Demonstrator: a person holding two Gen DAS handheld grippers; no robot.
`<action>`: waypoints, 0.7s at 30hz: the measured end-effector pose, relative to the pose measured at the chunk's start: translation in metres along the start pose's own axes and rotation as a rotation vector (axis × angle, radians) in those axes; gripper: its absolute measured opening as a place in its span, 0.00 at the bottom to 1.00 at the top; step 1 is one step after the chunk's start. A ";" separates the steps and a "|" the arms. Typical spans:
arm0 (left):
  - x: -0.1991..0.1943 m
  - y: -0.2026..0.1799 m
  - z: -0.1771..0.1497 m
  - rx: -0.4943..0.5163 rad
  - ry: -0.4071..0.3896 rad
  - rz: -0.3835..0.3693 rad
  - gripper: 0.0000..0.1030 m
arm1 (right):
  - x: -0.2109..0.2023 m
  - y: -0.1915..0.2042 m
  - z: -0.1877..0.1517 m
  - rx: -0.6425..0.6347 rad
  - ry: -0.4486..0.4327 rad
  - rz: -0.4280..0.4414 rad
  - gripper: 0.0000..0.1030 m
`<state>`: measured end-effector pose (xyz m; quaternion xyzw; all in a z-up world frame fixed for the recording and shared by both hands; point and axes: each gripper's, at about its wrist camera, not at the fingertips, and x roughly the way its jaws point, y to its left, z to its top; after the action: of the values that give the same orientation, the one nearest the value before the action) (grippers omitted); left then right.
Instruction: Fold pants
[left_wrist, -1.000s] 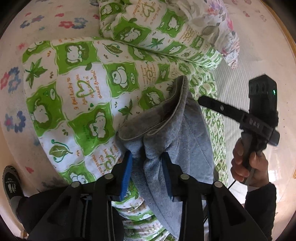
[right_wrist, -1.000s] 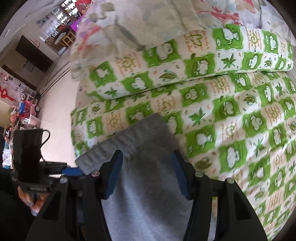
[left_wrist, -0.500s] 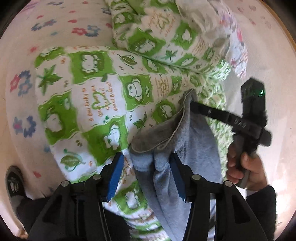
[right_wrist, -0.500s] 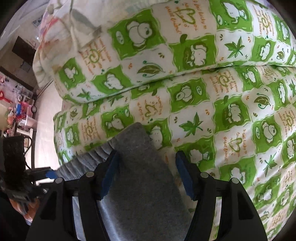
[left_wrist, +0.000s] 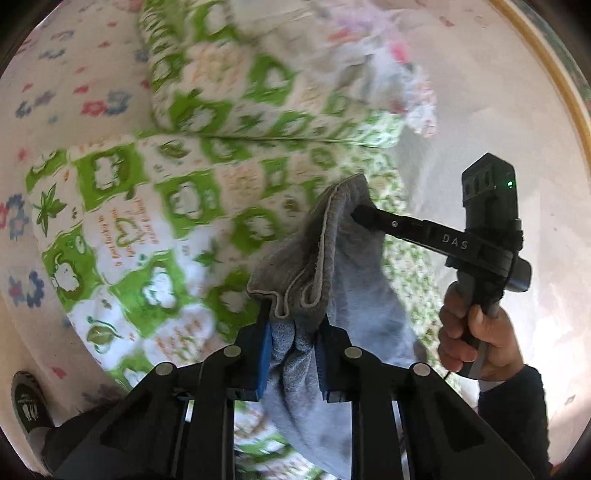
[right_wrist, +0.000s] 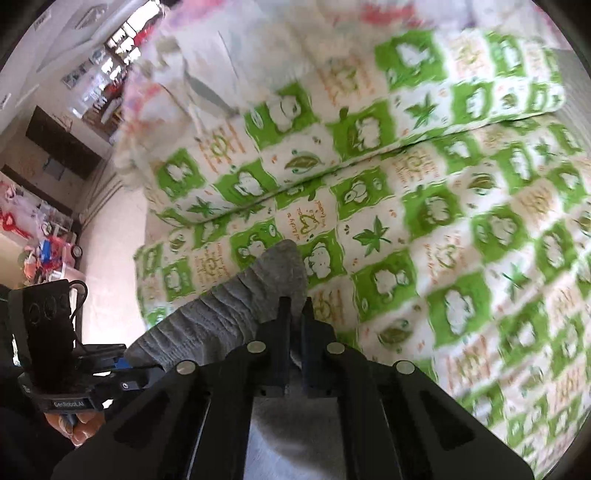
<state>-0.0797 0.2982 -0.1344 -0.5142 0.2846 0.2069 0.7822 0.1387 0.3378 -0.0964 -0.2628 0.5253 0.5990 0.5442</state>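
Grey sweatpants (left_wrist: 354, 280) hang over the front edge of a green-and-white patterned quilt (left_wrist: 147, 221). The jaws of my left gripper (left_wrist: 293, 325) are closing, and its blue pads press on a bunched fold of the grey waist edge. Farther right, my right gripper (left_wrist: 357, 215) pinches the far corner of the same edge, with a hand on its handle. In the right wrist view, my right gripper (right_wrist: 294, 310) is shut, with the pants' (right_wrist: 236, 314) corner caught between its fingers. The cloth stretches between the two grips and drops away below them.
A second folded quilt (right_wrist: 332, 122) lies on the first one (right_wrist: 443, 258), with pale floral bedding (left_wrist: 388, 74) behind it. A flowered sheet (left_wrist: 74, 92) covers the left side. A shoe (left_wrist: 26, 402) stands at the bottom left. Dark furniture and toys (right_wrist: 44, 229) stand across the room.
Both grippers stood open around the pants' edge and have now closed on it. The cloth between them has bunched and lifted off the quilt.
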 end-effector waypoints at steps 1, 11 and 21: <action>-0.003 -0.005 -0.001 0.010 -0.002 -0.011 0.19 | -0.006 0.001 -0.002 0.002 -0.012 0.000 0.05; -0.027 -0.079 -0.034 0.183 0.025 -0.136 0.18 | -0.093 0.006 -0.050 0.075 -0.156 -0.021 0.04; -0.029 -0.144 -0.087 0.338 0.125 -0.224 0.18 | -0.172 0.002 -0.136 0.203 -0.293 -0.069 0.04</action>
<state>-0.0331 0.1613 -0.0435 -0.4160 0.3042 0.0358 0.8562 0.1482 0.1486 0.0146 -0.1343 0.4886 0.5559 0.6590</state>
